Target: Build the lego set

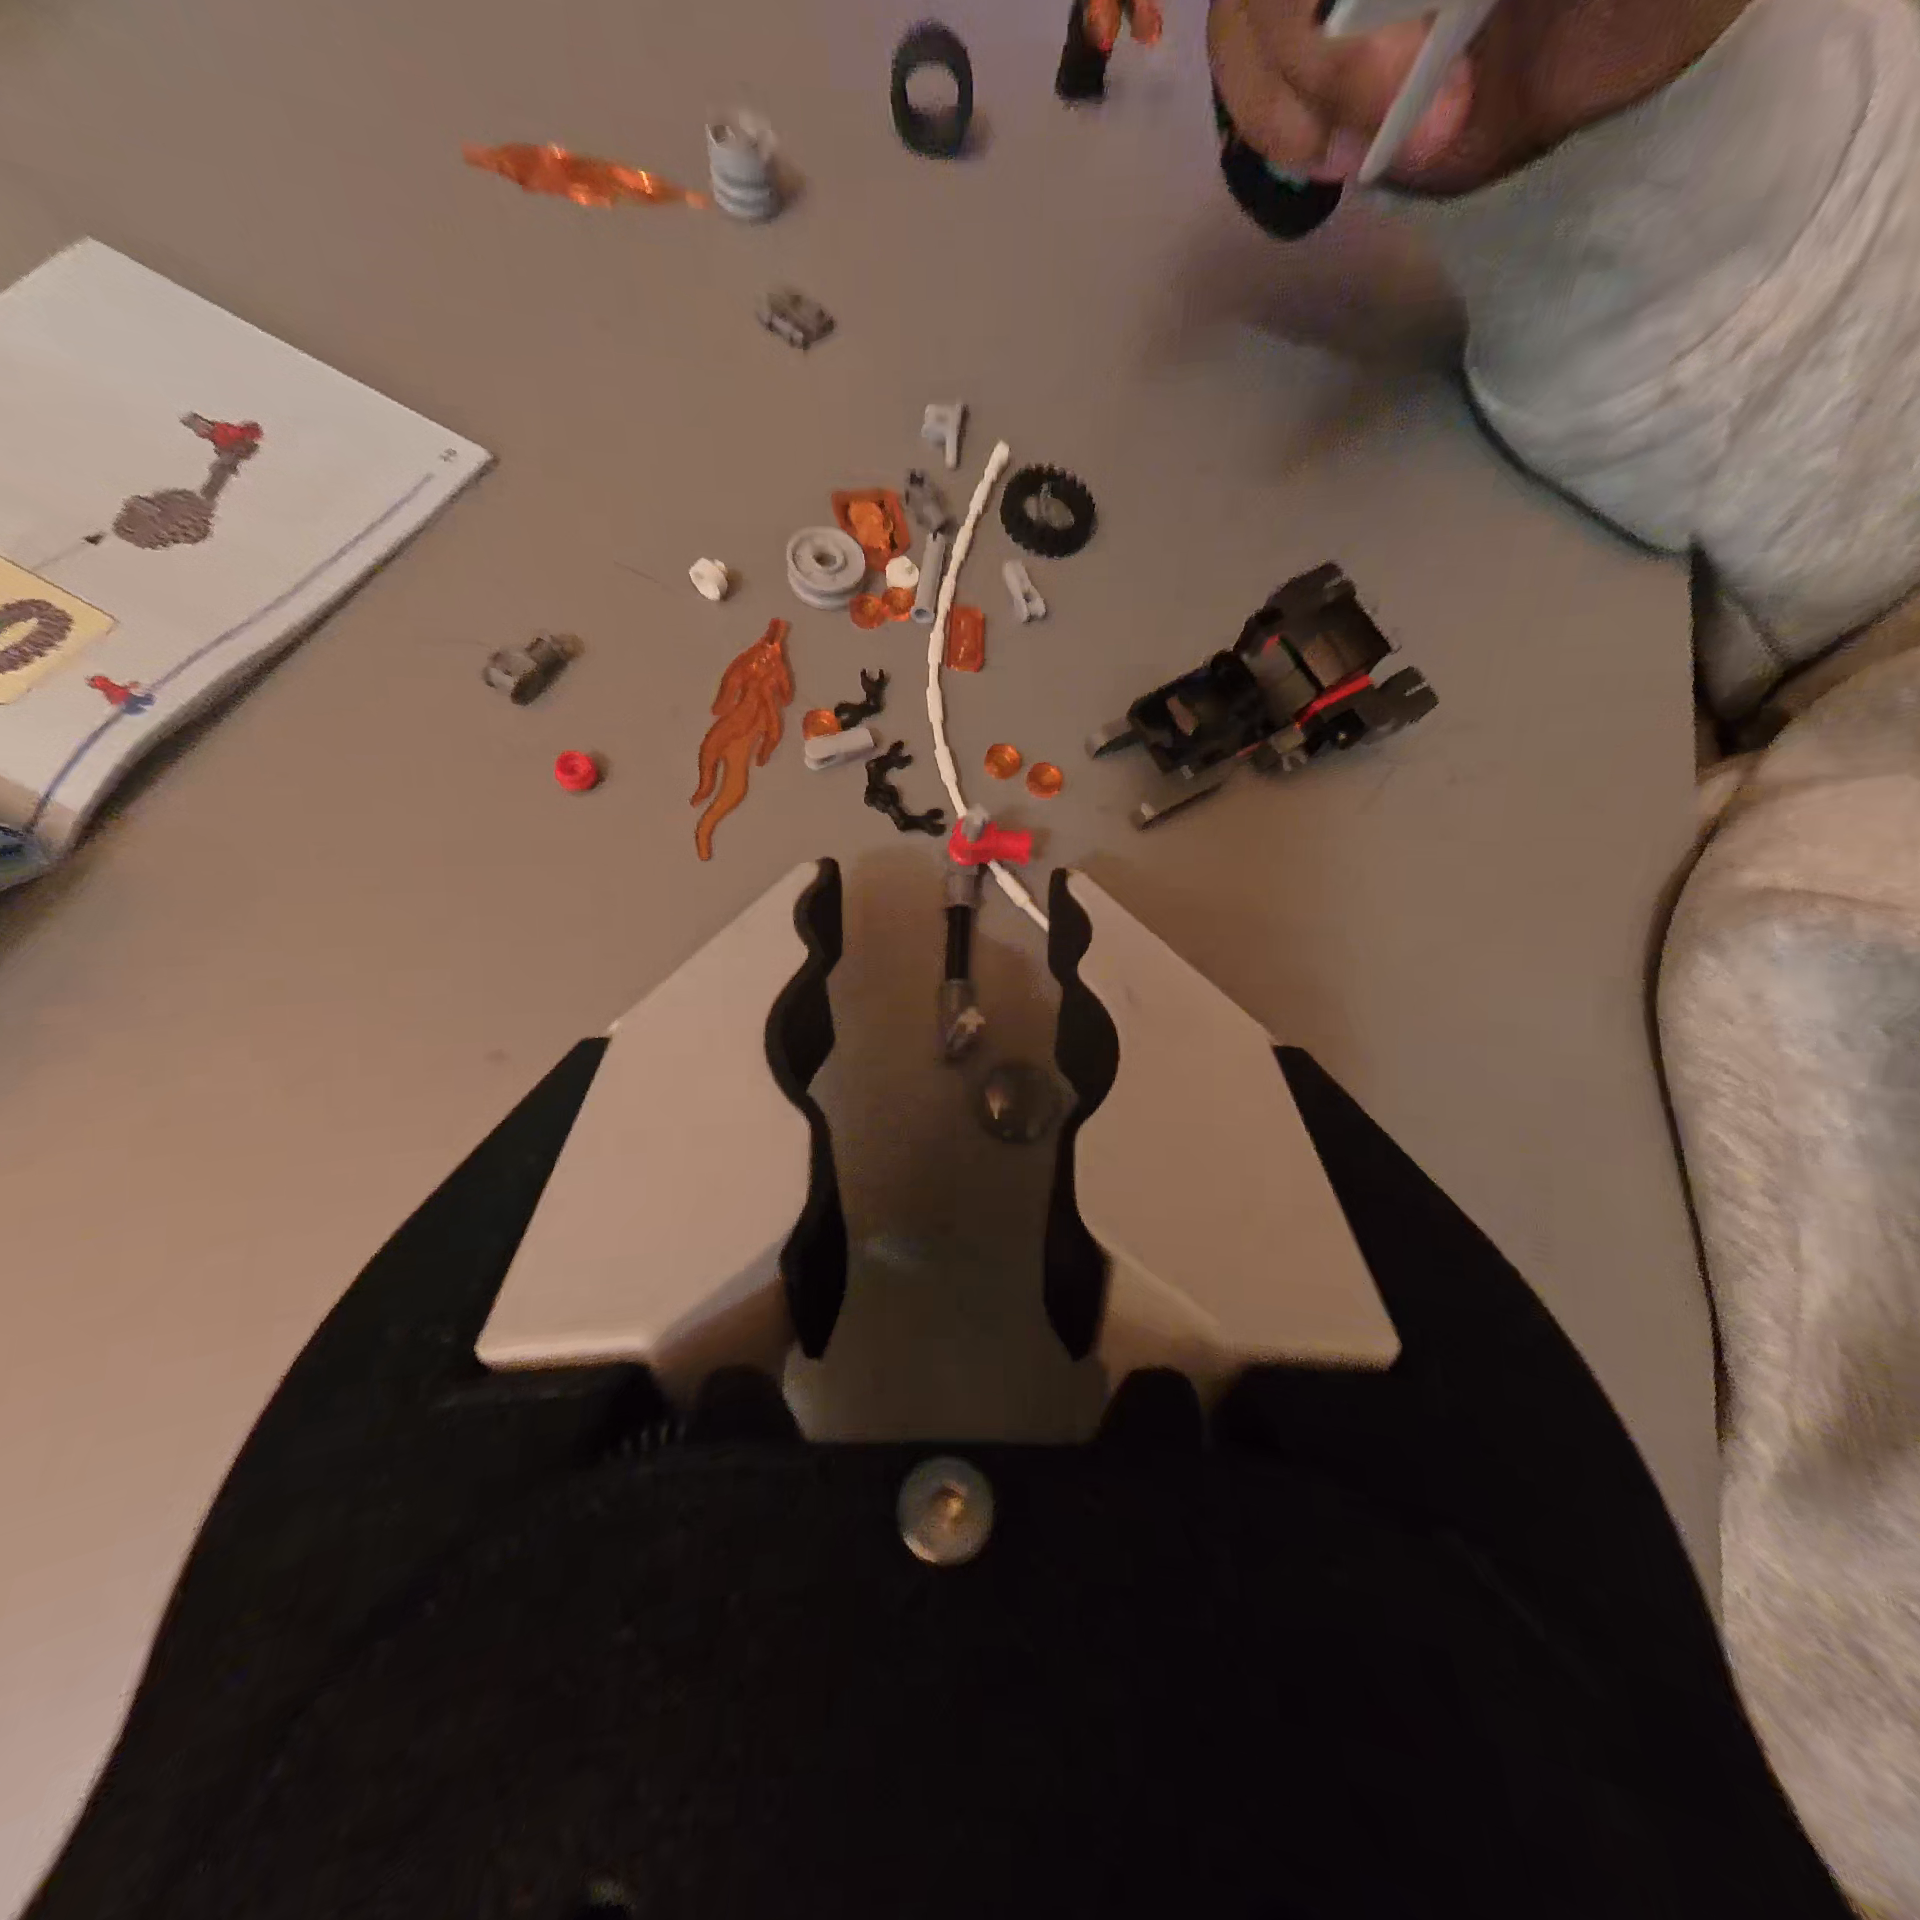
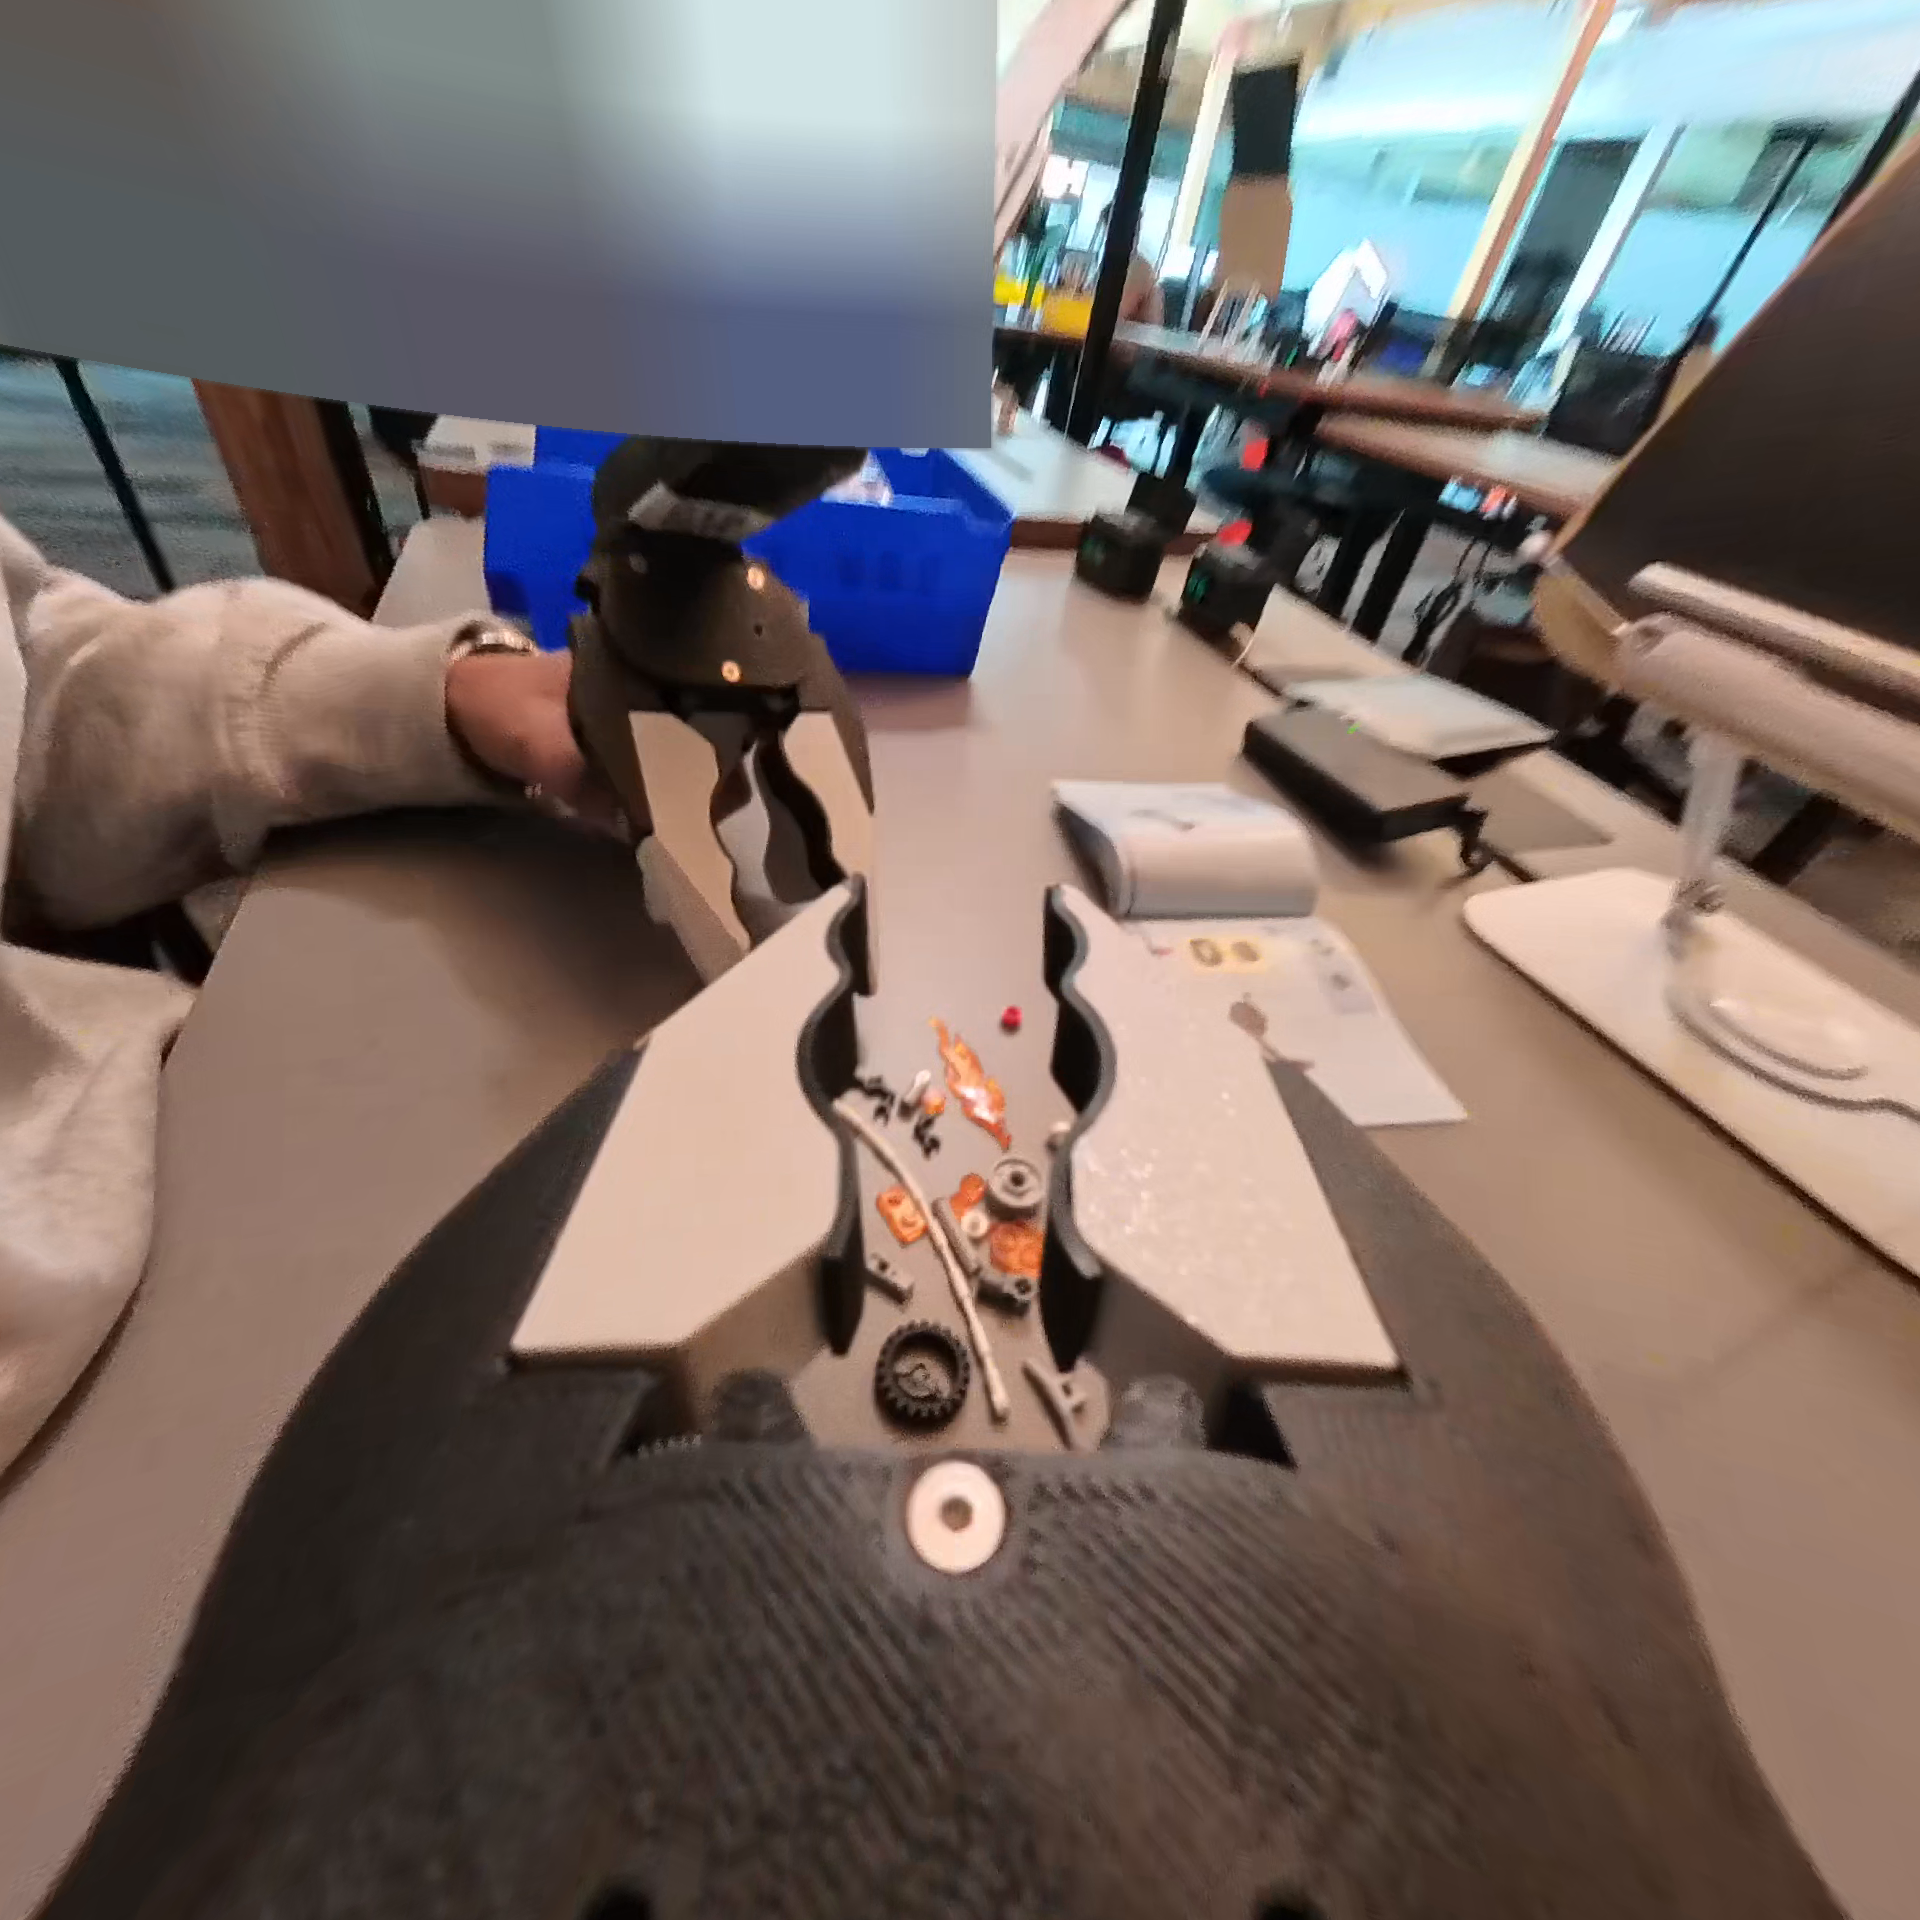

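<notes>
The left gripper (image 1: 940,883) is hovering with its jaws parted and nothing in them, straddling a small black rod with a red connector (image 1: 987,842) on the grey table (image 1: 312,1039). The right gripper (image 2: 951,904) is hanging released too, above the loose scatter of parts. The half-built black vehicle (image 1: 1278,691) is sitting toward 2 o'clock of the rod, the open instruction booklet (image 1: 208,520) at 10. Best, I'd judge, to be lowering squarely and closing on the rod's shaft, clear of the white flexible hose (image 1: 951,665) touching its red end.

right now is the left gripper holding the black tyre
No, the left gripper has its fingers apart around nothing gripped, while the black tyre lies on the table farther ahead.
</notes>
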Available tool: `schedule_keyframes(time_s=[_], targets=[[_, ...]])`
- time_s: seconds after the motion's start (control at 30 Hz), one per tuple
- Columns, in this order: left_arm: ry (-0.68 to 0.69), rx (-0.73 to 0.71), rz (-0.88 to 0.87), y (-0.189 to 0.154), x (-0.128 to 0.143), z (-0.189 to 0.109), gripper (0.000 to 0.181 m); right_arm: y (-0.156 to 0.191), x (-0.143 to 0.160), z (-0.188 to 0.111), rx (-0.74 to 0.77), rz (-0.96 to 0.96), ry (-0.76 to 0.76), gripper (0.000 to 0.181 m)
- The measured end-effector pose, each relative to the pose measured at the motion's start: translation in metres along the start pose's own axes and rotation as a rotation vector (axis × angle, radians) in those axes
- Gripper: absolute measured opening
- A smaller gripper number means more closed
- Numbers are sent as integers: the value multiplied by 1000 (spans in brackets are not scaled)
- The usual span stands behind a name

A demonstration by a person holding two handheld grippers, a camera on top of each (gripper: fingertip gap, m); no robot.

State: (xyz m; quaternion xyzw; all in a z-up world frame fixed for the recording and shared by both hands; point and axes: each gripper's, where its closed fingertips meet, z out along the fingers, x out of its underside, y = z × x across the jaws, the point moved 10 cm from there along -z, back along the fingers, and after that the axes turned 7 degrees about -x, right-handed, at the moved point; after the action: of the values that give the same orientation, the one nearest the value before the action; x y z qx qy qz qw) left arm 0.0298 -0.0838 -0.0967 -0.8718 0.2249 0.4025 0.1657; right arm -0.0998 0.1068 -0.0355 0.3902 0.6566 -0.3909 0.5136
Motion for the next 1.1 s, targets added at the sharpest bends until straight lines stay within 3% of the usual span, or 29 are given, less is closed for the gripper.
schedule_keyframes(time_s=[0.5,1.1], targets=[[-433,16,-201,23,-10,-45,38,-10,-15,-44,181,11,-318,28],[-392,-42,-163,21,-10,-40,38,-15,-15,-54,217,46,-384,24]])
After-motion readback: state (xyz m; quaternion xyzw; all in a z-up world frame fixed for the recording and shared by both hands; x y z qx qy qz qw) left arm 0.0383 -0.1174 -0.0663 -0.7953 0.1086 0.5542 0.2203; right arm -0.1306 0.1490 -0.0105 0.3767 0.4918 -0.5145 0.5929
